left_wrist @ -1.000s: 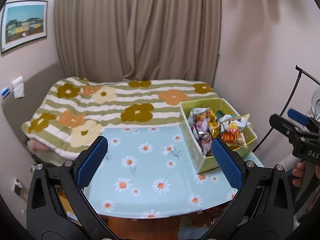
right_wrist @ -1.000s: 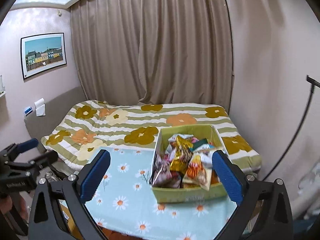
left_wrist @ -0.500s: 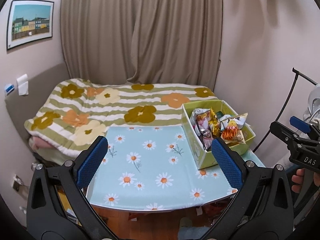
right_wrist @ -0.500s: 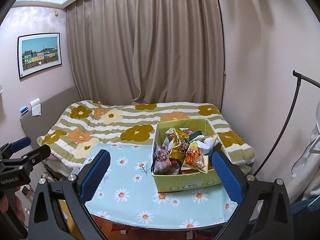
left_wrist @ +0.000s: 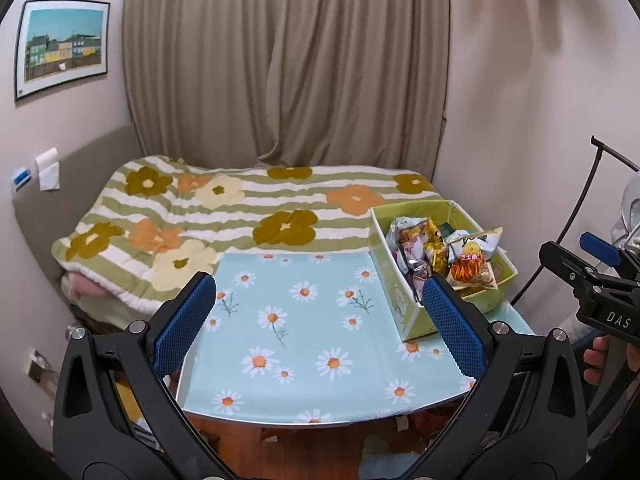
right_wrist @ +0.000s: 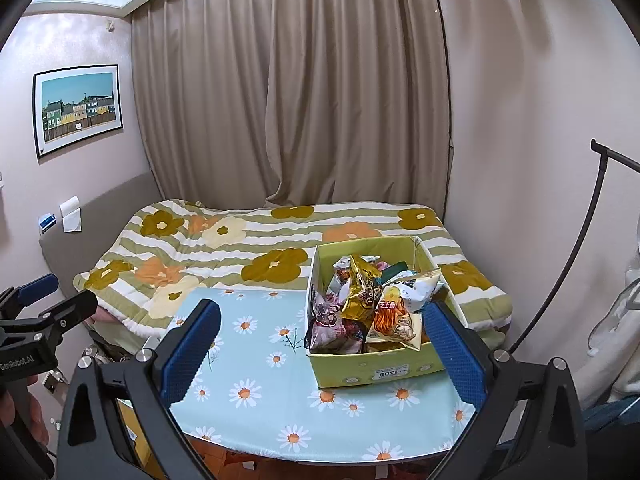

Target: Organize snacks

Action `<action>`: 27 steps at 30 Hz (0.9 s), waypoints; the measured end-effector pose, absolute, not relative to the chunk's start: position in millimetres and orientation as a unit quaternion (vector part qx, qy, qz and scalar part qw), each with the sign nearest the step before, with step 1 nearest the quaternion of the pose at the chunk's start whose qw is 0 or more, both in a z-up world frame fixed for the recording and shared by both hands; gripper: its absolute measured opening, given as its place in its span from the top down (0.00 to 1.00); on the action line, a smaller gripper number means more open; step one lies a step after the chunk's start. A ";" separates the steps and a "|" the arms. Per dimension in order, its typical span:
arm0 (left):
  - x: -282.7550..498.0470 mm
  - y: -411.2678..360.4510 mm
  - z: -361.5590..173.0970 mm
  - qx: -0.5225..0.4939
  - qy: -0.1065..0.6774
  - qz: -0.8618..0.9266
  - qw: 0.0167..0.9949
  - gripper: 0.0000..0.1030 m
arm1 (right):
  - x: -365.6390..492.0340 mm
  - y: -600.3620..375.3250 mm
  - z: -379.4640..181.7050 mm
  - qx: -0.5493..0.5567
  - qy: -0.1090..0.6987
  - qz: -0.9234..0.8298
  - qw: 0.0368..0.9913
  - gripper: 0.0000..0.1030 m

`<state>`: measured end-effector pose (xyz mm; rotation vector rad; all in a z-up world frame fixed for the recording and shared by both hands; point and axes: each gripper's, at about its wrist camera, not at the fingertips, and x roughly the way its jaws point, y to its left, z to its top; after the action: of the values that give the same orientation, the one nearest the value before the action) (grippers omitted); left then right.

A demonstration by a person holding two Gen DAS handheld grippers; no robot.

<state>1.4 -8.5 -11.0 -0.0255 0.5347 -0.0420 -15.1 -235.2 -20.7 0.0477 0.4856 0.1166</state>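
A yellow-green cardboard box (left_wrist: 396, 304) (right_wrist: 360, 372) stands at the right end of the table, piled with several snack packets. On top lie an orange chip bag (right_wrist: 394, 320) (left_wrist: 470, 266), a gold packet (right_wrist: 362, 288) and a pink one (right_wrist: 328, 320). My left gripper (left_wrist: 320, 320) hangs open, empty, before the table's near edge. My right gripper (right_wrist: 320, 344) is open too and holds nothing, back from the box. Each gripper shows at the edge of the other's view.
The table (left_wrist: 300, 332) (right_wrist: 260, 380) wears a light blue daisy cloth. Behind it is a bed (left_wrist: 224, 216) with a striped flower quilt, then curtains (right_wrist: 288, 100). A black stand (right_wrist: 576, 248) leans by the right wall. Litter lies on the floor under the table.
Both grippers have drawn back and risen, so the table and box look smaller and farther, with the floor now showing under the near edge. Both stay open.
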 end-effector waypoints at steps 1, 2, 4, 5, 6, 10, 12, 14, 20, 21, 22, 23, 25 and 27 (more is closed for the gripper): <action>2.4 -8.5 -11.2 -0.013 0.264 -0.022 0.964 0.00 | -14.8 -235.2 -20.8 0.024 0.241 0.057 0.969 0.02; 3.6 -9.1 -11.9 -0.013 0.265 -0.023 0.964 0.00 | -14.6 -235.9 -20.7 0.023 0.241 0.057 0.969 0.01; 4.9 -8.7 -12.5 -0.012 0.266 -0.023 0.964 0.00 | -13.9 -234.7 -21.5 0.022 0.243 0.056 0.968 0.02; 5.6 -8.6 -12.7 -0.012 0.267 -0.022 0.963 0.00 | -13.7 -234.1 -21.6 0.022 0.243 0.055 0.968 0.01; 5.9 -8.8 -12.8 -0.013 0.267 -0.022 0.963 0.00 | -13.4 -233.6 -21.8 0.022 0.244 0.055 0.968 0.02; 6.6 -10.3 -16.0 -0.012 0.269 -0.020 0.963 0.00 | -14.0 -232.7 -22.7 0.022 0.247 0.054 0.967 0.01; 6.9 -11.2 -16.9 -0.011 0.270 -0.019 0.963 0.00 | -14.2 -233.4 -22.7 0.023 0.247 0.053 0.967 0.01; 7.2 -12.1 -17.6 -0.011 0.271 -0.018 0.962 0.00 | -16.1 -232.3 -22.2 0.023 0.248 0.052 0.967 0.02; 7.5 -11.4 -18.1 -0.012 0.272 -0.020 0.962 0.00 | -17.0 -232.3 -22.2 0.024 0.247 0.050 0.967 0.02; 6.4 -11.5 -18.9 -0.013 0.272 -0.019 0.962 0.00 | -15.9 -232.7 -22.4 0.024 0.248 0.050 0.967 0.02; 5.9 -11.4 -19.4 -0.014 0.272 -0.019 0.962 0.00 | -16.6 -232.5 -22.3 0.024 0.248 0.050 0.967 0.02; 6.0 -11.1 -19.3 -0.013 0.272 -0.019 0.962 0.00 | -17.1 -232.3 -22.2 0.025 0.248 0.050 0.967 0.02; 4.1 -10.2 -19.4 -0.014 0.271 -0.018 0.962 0.00 | -17.2 -232.5 -22.0 0.025 0.248 0.051 0.967 0.02; 3.6 -11.1 -19.5 -0.014 0.270 -0.018 0.963 0.00 | -16.3 -232.0 -21.8 0.024 0.247 0.050 0.967 0.01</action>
<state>3.6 -11.1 -19.5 -0.0293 0.5465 -0.0368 -16.3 -232.0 -21.8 0.0485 0.4998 0.1013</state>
